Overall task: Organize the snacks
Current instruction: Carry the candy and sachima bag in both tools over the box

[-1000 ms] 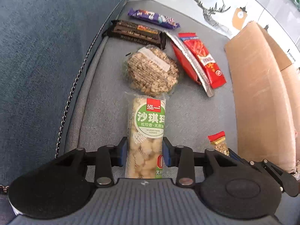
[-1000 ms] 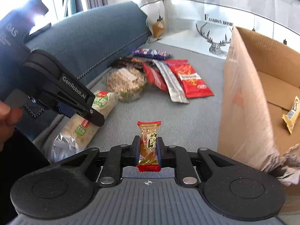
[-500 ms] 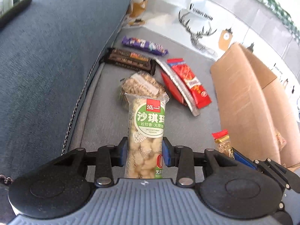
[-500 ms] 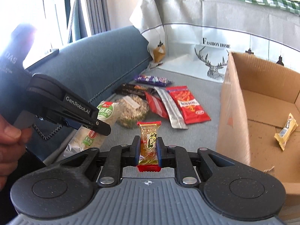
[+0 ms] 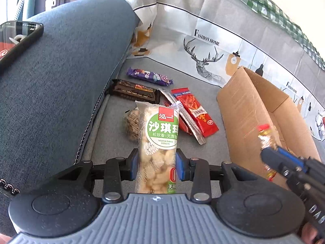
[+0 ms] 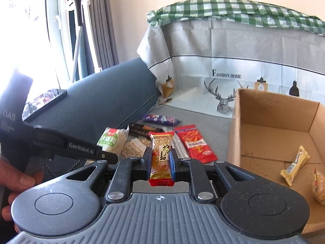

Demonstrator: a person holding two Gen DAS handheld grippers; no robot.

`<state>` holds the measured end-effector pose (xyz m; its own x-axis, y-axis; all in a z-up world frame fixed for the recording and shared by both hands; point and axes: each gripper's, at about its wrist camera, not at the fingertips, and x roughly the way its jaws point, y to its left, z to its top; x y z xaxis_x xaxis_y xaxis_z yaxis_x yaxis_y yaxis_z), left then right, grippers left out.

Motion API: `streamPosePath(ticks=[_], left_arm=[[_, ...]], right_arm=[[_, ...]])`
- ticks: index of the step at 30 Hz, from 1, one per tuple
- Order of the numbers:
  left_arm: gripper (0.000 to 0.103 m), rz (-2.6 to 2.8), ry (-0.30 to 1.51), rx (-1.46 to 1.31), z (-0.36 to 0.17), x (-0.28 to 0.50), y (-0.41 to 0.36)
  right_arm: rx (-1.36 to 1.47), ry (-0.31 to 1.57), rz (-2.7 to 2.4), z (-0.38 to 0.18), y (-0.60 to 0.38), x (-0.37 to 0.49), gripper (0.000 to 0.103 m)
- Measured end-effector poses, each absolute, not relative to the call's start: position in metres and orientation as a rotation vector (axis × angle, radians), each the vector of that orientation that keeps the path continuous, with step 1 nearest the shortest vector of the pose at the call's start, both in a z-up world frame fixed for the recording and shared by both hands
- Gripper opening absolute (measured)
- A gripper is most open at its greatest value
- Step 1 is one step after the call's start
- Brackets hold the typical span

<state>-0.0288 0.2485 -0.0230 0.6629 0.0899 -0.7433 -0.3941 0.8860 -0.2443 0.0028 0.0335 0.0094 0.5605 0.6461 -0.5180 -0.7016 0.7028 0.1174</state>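
My left gripper is shut on a long clear packet with a green label, held upright above the grey sofa seat. My right gripper is shut on a small amber candy bar with red ends, lifted near the open cardboard box. In the left wrist view that candy bar shows blurred at the right, beside the box wall. The left gripper and its green-label packet appear at the left of the right wrist view.
On the seat lie a purple bar, a dark brown pack, a red packet, a silver strip and a round oat cake. A yellow snack lies inside the box. A phone rests on the sofa arm.
Both grippers have risen with their snacks and tilted up, so more of the wall and box interior shows. The right gripper's candy bar now appears higher beside the box.
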Motion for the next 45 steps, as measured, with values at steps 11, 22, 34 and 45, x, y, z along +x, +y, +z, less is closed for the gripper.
streamPosePath(ticks=[11,22,34,45], left_arm=[[0.04,0.263,0.754,-0.399,-0.014,-0.033,0.242],[0.04,0.228,0.698,-0.378,0.004,-0.031,0.224],[0.04,0.141,0.615,-0.319,0.039,-0.018,0.181],[0.04,-0.006,0.547,-0.184,0.037,0.019,0.109]], right_arm=[[-0.037,0.506,0.74,0.039,-0.003,0.013,0.018],[-0.003,0.491,0.652,0.045,-0.047,0.033,0.018],[0.041,0.471,0.575,0.049,-0.079,0.047,0.018],[0.069,0.451,0.477,0.05,-0.102,0.059,0.018]])
